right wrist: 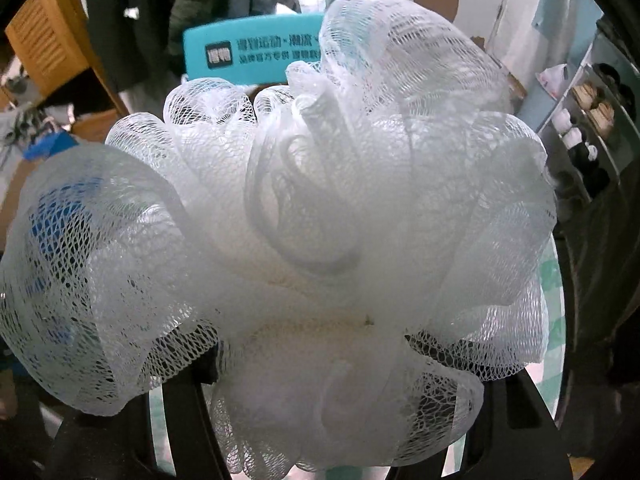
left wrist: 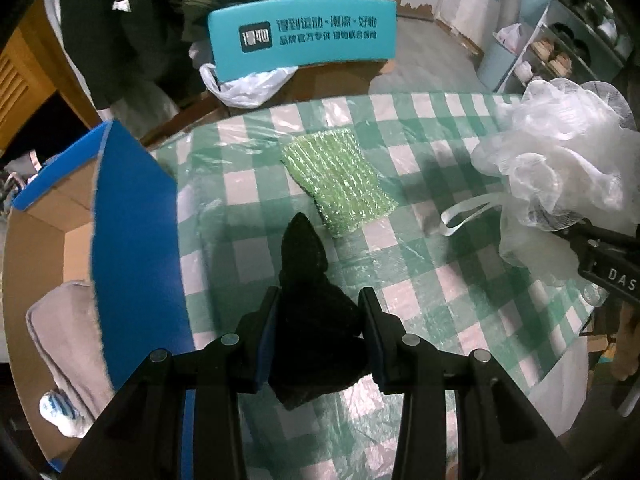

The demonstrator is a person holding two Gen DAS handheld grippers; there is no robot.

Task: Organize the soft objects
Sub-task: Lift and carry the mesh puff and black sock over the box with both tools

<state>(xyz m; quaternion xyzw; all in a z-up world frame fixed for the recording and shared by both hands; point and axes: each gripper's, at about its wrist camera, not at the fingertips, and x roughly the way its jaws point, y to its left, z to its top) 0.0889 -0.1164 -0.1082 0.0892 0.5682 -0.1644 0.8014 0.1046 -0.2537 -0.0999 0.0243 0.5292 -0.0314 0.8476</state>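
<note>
1. Left claw [left wrist: 320, 332]: jaws part closed, blue pads pinched on both sides of a black knit cloth [left wrist: 308, 280]. Cloth bunches between the pads, one pointed end sticking fwd past the tips, another wad hanging back toward my cam.
2. Right claw [right wrist: 320, 364]: jaws about half open, wrapped round a white mesh bath pouf [right wrist: 320, 208]. Pouf fills nearly the whole right wrist view; netting hides most of the fingers, so I can't see the pads, but the mesh is squeezed in betw. them and held.
3. From the left wrist view the same white mesh bath pouf [left wrist: 560, 168] sits at the far right, in the right claw's black body at the frame edge, its white ribbon loop [left wrist: 468, 214] dangling toward the table.
4. Below both claws: table w/ green-and-white check cloth [left wrist: 420, 280] under clear plastic.
5. Green bubble-wrap pad [left wrist: 340, 180] lies flat on the cloth, ahead of the black cloth's tip, apart from it.
6. Cardboard box w/ blue flaps [left wrist: 132, 220] stands at the table's left edge, open; a grey-pink folded towel [left wrist: 64, 332] lies inside, plus a small white-blue packet [left wrist: 60, 408] nearer me.
7. Behind the table: teal chair back w/ printed text [left wrist: 304, 40], white plastic bag [left wrist: 244, 84] under it.
</note>
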